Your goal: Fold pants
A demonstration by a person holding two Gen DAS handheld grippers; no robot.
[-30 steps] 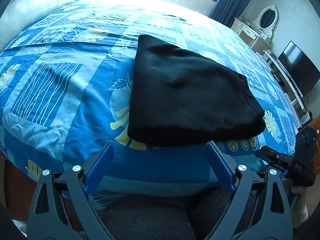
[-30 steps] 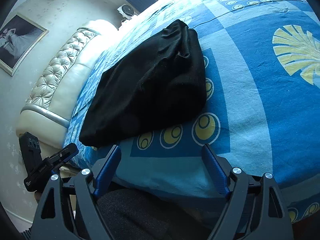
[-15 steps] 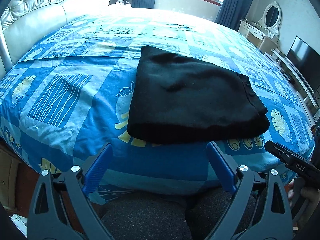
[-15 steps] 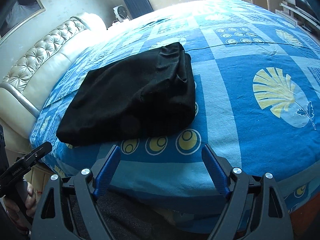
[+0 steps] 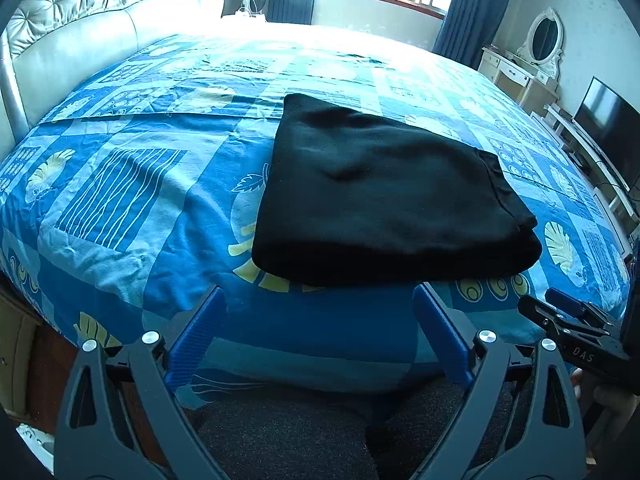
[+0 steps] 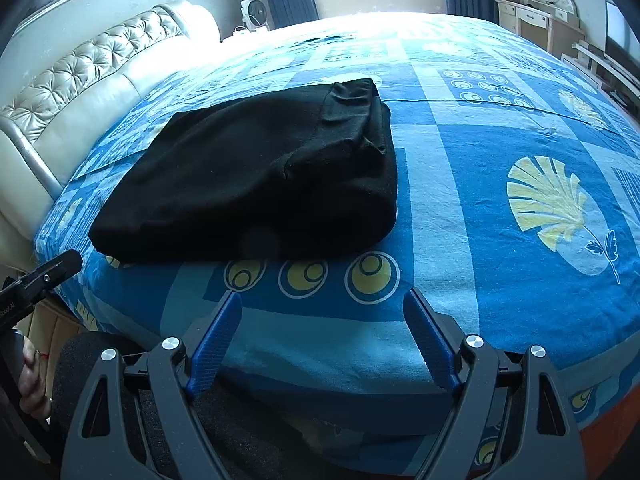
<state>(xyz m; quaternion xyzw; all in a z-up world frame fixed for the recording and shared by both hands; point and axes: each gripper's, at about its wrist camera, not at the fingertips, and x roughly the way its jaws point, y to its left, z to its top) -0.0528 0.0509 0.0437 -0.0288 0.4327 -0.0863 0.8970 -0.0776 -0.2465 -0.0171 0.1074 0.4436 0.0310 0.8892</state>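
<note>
Bed [image 5: 120,184] with blue patterned cover, folded black pants [image 5: 384,200] flat near its front edge

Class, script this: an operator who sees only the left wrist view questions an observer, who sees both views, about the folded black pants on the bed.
Operator: Is the right gripper holding anything?
Observer: No. The right gripper has its jaws open and empty, short of the pants.
Operator: How does the waistband end look from that side?
Observer: The waistband shows creases and bunches up at the far corner.
</note>
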